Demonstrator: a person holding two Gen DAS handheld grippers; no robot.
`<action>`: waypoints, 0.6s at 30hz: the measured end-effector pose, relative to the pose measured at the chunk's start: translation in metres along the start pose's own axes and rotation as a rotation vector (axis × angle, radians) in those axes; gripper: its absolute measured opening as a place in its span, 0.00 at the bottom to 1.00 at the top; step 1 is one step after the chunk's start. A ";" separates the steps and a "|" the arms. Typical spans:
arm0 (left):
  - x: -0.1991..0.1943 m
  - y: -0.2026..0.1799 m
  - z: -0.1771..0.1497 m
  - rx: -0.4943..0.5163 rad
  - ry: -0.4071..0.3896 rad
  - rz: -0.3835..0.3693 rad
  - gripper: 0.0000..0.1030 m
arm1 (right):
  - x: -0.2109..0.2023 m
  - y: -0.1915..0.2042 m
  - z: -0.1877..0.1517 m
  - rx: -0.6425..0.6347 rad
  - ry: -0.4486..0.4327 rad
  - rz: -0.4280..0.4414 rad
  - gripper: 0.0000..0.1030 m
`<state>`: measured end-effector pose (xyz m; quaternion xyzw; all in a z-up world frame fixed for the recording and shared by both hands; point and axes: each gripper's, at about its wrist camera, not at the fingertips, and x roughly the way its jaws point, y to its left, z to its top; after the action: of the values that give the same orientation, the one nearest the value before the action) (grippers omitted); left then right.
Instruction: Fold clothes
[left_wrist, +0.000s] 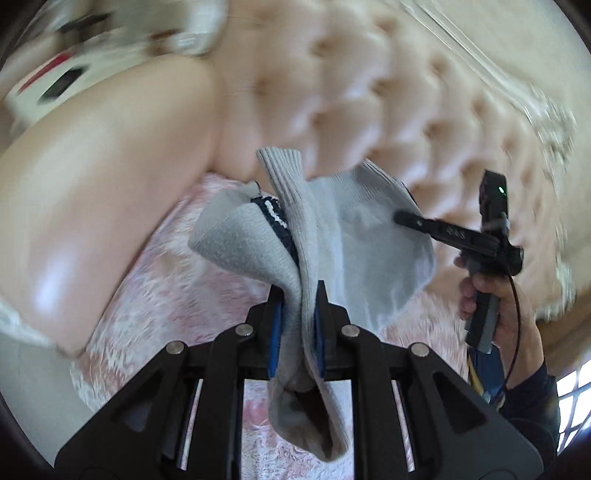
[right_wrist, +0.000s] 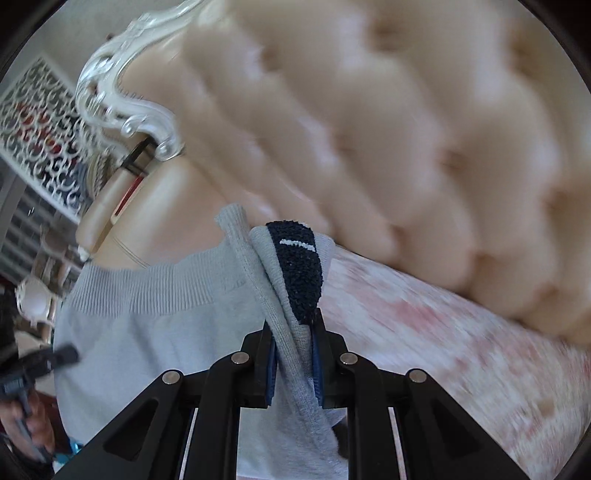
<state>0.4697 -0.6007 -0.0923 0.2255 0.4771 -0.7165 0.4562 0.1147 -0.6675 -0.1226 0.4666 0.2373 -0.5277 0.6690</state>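
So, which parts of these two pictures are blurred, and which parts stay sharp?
Left wrist view: the grey garment clamped in the left gripper is sharp, while the tufted headboard and pink bedspread smear with motion; glare shows on the pillow. Right wrist view: the right gripper and its cloth are crisp, the background streaked; both bend at the edges.

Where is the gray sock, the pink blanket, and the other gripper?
Sock (left_wrist: 236, 247): left wrist view, gray terry side.
Blanket (left_wrist: 177, 295): left wrist view, bare patch.
Right gripper (left_wrist: 400, 216): left wrist view, fingertips.
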 end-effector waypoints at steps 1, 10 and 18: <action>-0.004 0.016 -0.005 -0.044 -0.023 0.010 0.16 | 0.020 0.019 0.009 -0.025 0.014 0.004 0.15; 0.025 0.153 -0.107 -0.482 -0.152 0.083 0.16 | 0.196 0.153 0.018 -0.224 0.172 0.004 0.15; 0.047 0.197 -0.158 -0.616 -0.161 0.106 0.16 | 0.266 0.170 -0.013 -0.285 0.225 -0.083 0.15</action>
<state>0.6008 -0.5063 -0.2920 0.0441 0.6213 -0.5293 0.5761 0.3627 -0.7837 -0.2801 0.4127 0.4020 -0.4605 0.6753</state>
